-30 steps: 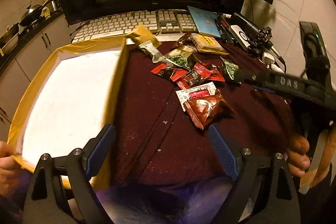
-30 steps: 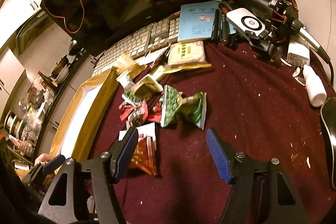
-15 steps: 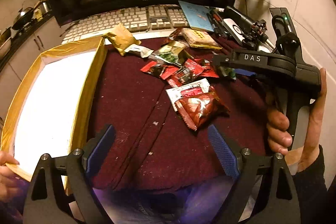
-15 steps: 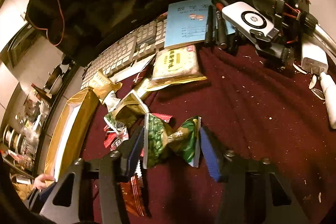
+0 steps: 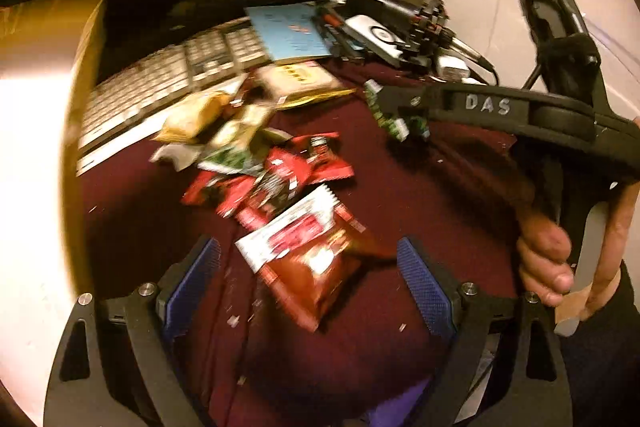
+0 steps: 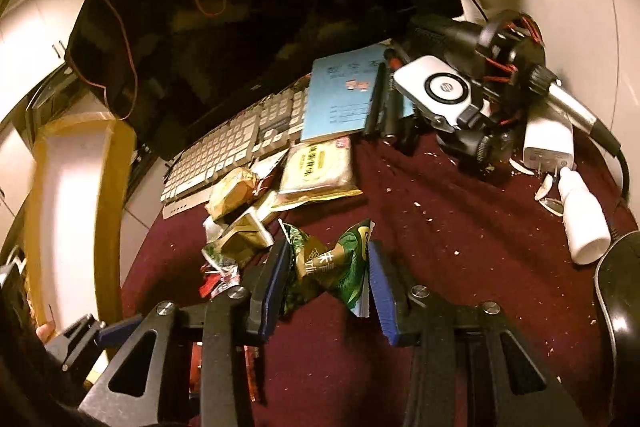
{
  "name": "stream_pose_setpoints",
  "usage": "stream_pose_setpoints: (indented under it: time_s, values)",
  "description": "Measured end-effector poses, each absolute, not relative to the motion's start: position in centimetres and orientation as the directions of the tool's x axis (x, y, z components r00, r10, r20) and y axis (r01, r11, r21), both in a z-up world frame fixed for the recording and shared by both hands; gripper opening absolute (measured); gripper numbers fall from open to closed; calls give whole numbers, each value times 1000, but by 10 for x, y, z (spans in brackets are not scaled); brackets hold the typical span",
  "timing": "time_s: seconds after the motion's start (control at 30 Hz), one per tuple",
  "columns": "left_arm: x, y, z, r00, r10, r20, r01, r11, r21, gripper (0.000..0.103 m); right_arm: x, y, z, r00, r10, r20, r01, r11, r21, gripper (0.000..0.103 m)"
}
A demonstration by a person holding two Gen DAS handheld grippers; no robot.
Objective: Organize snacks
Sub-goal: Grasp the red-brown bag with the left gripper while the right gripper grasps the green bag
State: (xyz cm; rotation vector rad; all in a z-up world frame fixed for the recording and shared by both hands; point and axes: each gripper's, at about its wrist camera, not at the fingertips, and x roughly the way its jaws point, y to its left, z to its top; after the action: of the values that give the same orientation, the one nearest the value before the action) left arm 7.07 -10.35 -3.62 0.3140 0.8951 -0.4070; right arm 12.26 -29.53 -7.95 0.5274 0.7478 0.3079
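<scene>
The right gripper point(image 6: 328, 267), jaws just closing, clamps the green snack packet point(image 6: 332, 267) while the left gripper point(image 5: 312, 275) hangs released; next, carry it to the gold-rimmed box point(image 6: 108, 187).

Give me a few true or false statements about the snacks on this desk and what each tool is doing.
1. The right tool has its pads around a green snack packet. True; its jaws have just been closing on it.
2. The left tool grips a red packet. False: its jaws stand open, the packet lying between them.
3. A blue booklet lies partly over the keyboard. True.
4. The snacks lie on a bare white tabletop. False: on a dark red cloth.
</scene>
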Motion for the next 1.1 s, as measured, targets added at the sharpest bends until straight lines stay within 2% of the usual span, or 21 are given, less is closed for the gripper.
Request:
stream_pose_setpoints:
  time_s: [0.1,0.17,0.23,0.33,0.53,0.63,0.67,0.83,1.0,1.1]
  values:
    - [78,-110,-45,555,-191,-810,483,866,127,88,122,-296,-79,699,455,-552,-95,824,559,40]
    - [79,-111,-52,530,-205,-823,510,852,116,72,122,-296,-78,698,460,-549,-102,823,559,40]
    - [78,-106,-53,510,-240,-826,511,857,67,70,122,-295,-78,695,465,-548,-105,819,564,40]
    - [73,-105,-50,501,-250,-829,513,857,52,61,122,-294,-78,696,472,-541,-114,816,566,40]
    - [79,-103,-63,463,-232,-855,502,864,37,61,124,-288,-79,684,476,-553,-130,826,549,40]
    - [75,-101,-57,472,-283,-835,518,855,3,60,125,-287,-79,680,476,-558,-135,829,543,40]
    - [74,-102,-56,470,-292,-833,526,851,-2,47,125,-287,-79,679,476,-559,-135,830,542,40]
    - [62,-105,-57,475,-274,-836,518,855,14,34,125,-287,-79,685,477,-551,-138,828,544,40]
    - [43,-86,-38,500,-388,-774,477,870,-128,33,126,-283,-80,681,467,-565,-143,841,522,40]
    - [35,-67,-23,543,-416,-729,419,887,-194,33,124,-277,-77,689,448,-569,-155,859,488,40]
